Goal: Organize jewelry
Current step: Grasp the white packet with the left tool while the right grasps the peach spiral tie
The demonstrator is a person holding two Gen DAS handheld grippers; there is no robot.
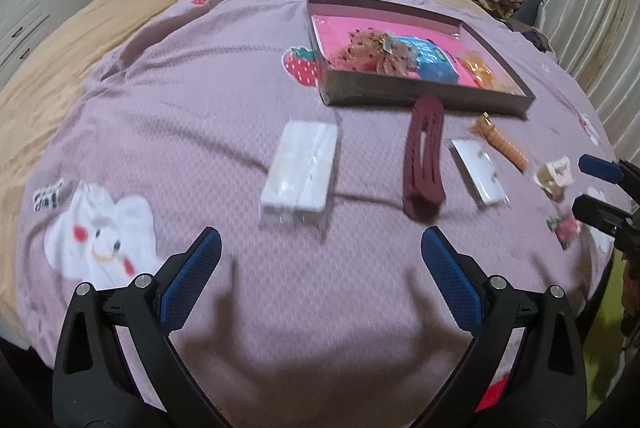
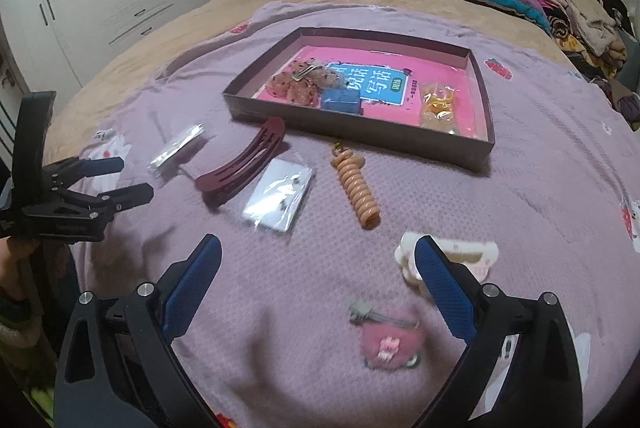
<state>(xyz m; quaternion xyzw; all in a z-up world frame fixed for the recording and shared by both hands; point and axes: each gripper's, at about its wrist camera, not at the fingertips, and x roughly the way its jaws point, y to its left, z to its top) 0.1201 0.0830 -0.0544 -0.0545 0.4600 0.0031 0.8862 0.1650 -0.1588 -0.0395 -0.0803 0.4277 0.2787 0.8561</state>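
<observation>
Right wrist view: both tools point(image 2: 318, 278) point(image 1: 320, 268) spread empty; cream clip point(image 2: 472, 256) behind right finger.

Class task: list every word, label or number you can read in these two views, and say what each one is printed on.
"说话写话": large white characters on the blue panel of the pink book lying in the box.
Small badge beside that title: too small to read.
Dark lettering on the blanket near the white cartoon: blurred, unreadable.
Engraving on the left gripper: unreadable.

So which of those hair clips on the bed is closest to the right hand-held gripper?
The cream claw clip: one finger of the right hand-held gripper overlaps it in view. The long maroon clip and the orange spiral one lie farther off, toward the box.
</observation>
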